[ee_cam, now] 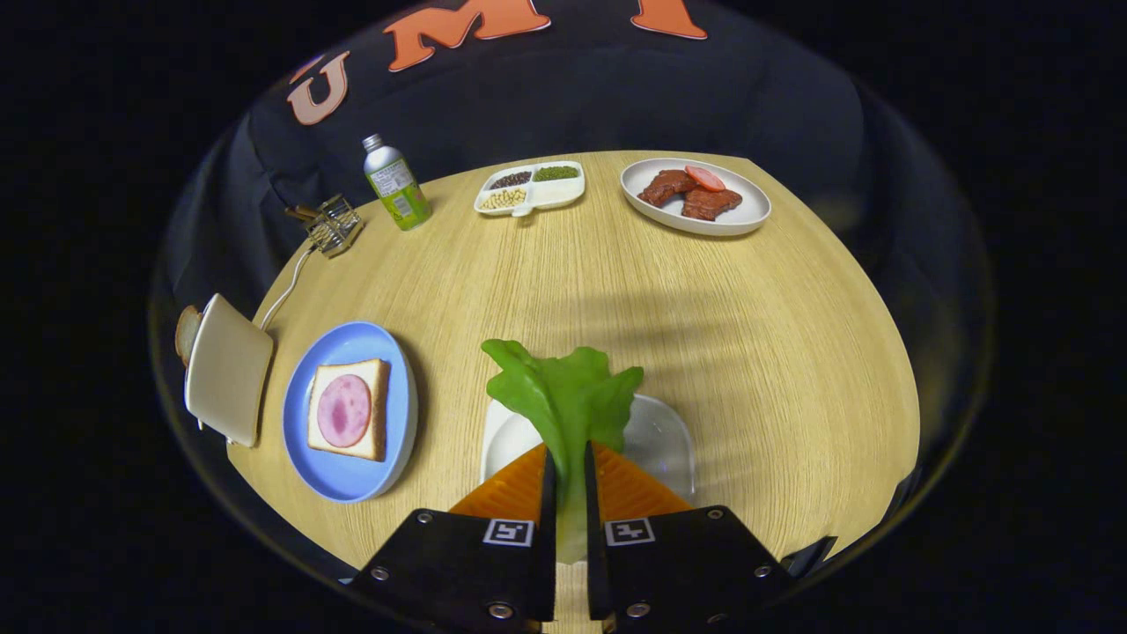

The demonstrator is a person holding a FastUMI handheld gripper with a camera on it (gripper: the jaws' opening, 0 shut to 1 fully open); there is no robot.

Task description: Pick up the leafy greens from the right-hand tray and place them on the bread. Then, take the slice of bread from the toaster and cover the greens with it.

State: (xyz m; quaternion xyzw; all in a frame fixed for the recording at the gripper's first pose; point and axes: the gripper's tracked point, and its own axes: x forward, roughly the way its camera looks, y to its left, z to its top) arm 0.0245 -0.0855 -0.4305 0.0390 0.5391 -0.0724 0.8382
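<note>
My gripper [567,460] is shut on the stem of the leafy greens [563,392], a bright green leaf that fans out just ahead of the fingers. Beneath the leaf sits a white tray [665,440] on the wooden table. To the left of the fingers lies a blue plate [352,475] with a slice of bread [377,409] topped by a round pink slice of ham [343,410]. Further left stands a cream toaster [227,368] with the brown edge of a bread slice [186,332] showing behind it.
Beyond the greens, the far side of the table holds a green bottle [396,183], a small metal rack [334,224], a white divided dish [531,187] of beans and an oval white plate [696,198] with brown meat pieces. A white cord [283,295] runs from the toaster.
</note>
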